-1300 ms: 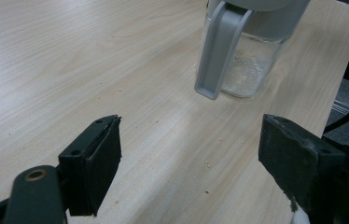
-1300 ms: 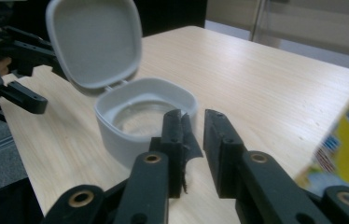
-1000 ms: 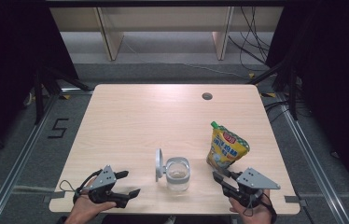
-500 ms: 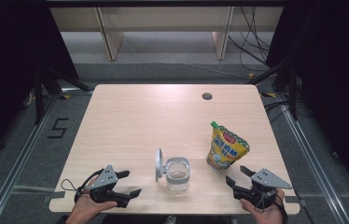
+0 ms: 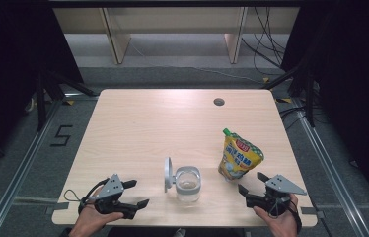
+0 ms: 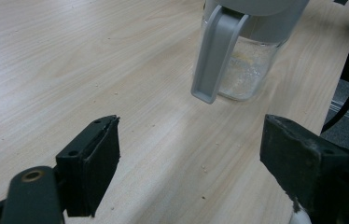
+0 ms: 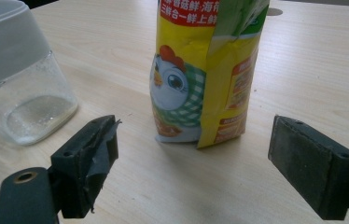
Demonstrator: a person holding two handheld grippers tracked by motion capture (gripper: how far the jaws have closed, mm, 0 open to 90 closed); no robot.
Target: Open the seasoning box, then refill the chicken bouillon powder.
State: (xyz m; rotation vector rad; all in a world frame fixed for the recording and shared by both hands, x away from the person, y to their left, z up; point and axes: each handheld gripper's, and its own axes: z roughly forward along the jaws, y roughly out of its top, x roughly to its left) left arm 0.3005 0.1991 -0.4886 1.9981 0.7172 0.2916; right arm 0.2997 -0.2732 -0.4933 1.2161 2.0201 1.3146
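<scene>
- While the person's hands are resting at the near edge of the counter (image 5: 138,118), the left gripper (image 5: 133,193) is sitting at the near left with its jaws spread and nothing between them.
- Right of it, a clear jar (image 5: 188,183) is standing, its grey lid (image 5: 167,174) hanging open on the left side.
- Farther right, a yellow pouch (image 5: 238,157) is standing upright.
- Near the pouch, the right gripper (image 5: 249,185) is pointing at it, jaws just having been opening, now wide apart and holding nothing.
</scene>
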